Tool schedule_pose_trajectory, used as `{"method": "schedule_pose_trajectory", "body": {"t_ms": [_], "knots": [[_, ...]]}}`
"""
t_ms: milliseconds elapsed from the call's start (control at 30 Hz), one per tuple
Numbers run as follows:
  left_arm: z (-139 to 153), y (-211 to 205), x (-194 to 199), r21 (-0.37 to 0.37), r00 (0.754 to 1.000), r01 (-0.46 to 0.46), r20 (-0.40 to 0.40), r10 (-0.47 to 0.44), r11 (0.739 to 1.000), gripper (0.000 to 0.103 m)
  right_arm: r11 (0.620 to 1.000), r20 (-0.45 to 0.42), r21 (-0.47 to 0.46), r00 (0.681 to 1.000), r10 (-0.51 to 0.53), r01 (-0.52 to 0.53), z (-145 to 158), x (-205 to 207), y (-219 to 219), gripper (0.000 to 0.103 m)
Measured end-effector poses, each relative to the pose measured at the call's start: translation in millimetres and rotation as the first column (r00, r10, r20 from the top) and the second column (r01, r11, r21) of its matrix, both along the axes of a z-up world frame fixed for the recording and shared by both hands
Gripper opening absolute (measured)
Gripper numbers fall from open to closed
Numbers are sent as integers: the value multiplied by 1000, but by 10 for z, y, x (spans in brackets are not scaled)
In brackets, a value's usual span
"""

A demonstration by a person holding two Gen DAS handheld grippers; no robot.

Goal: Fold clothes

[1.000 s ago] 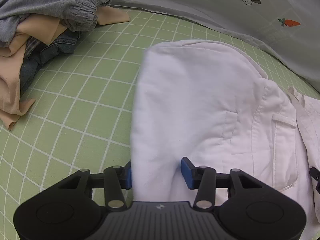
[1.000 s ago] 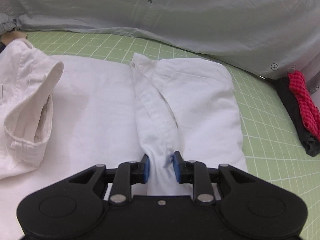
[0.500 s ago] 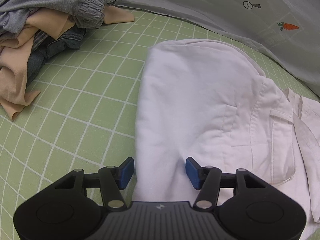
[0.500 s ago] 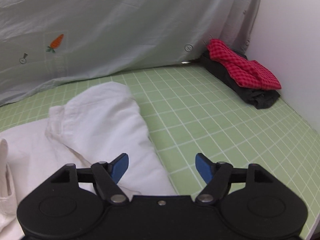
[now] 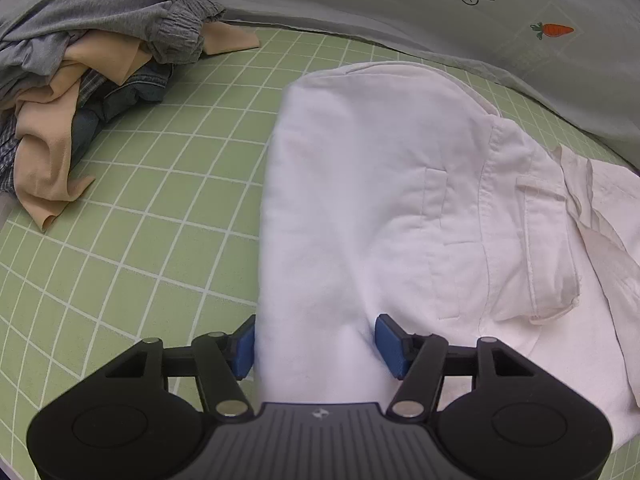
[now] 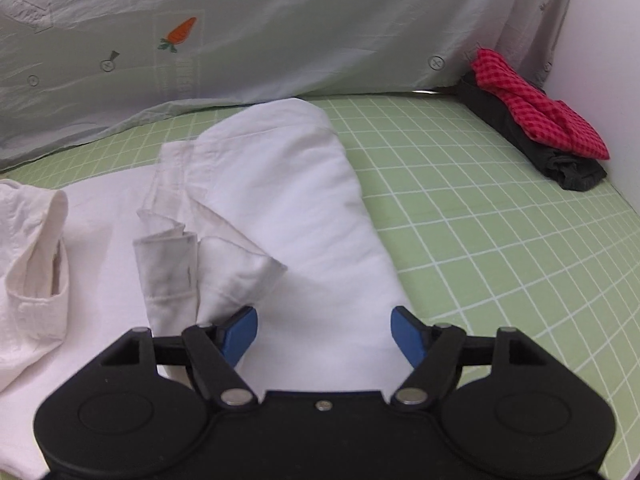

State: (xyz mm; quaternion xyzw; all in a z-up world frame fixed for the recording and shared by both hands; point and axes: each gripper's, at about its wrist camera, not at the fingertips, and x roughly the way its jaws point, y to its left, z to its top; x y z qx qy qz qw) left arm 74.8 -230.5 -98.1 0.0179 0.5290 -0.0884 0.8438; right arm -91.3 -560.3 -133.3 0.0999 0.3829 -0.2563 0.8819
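Observation:
A white shirt [image 5: 360,200] lies on the green grid mat [image 5: 160,208] with both sides folded in. My left gripper [image 5: 316,344] sits at the near end of the folded left side. Its jaws are opening, the fabric lies loose between the blue pads, and the left pad is half hidden behind the fold's edge. In the right wrist view the same shirt [image 6: 288,200] shows its folded right side and a crumpled cuff [image 6: 168,264]. Over that side's near end, my right gripper [image 6: 324,336] stands open and grips nothing.
A heap of grey, beige and denim clothes [image 5: 80,80] lies at the mat's back left. A pale sheet with a carrot print [image 6: 280,32] hangs along the back. A red checked cloth [image 6: 536,112] on a dark garment sits in the back right corner by a white wall [image 6: 600,60].
My right gripper let go of the shirt's front strip, opened wide and swung right over the folded side. The left jaws widened around their fold and the view slid slightly.

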Motion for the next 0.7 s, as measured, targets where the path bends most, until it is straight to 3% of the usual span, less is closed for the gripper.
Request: {"method": "schedule_pose_trajectory", "body": {"t_ms": [100, 233, 333, 500, 700], "knots": [[10, 26, -25, -10, 1000, -12, -4, 11, 1000, 66, 994, -24, 0, 994, 106, -106, -32, 143, 191, 75], [22, 52, -15, -15, 1000, -27, -11, 27, 1000, 68, 966, -83, 37, 963, 257, -255, -172, 252, 498, 75], [55, 87, 14, -22, 999, -49, -7, 49, 999, 68, 954, -98, 1, 949, 299, -301, -147, 245, 616, 75], [108, 218, 124, -68, 995, -98, -2, 98, 993, 68, 979, -41, 0, 978, 205, -205, 16, 135, 472, 87], [-12, 287, 378, -141, 994, -96, -59, 88, 985, 68, 999, -31, 33, 999, 39, -38, 35, 18, 185, 89]]}}
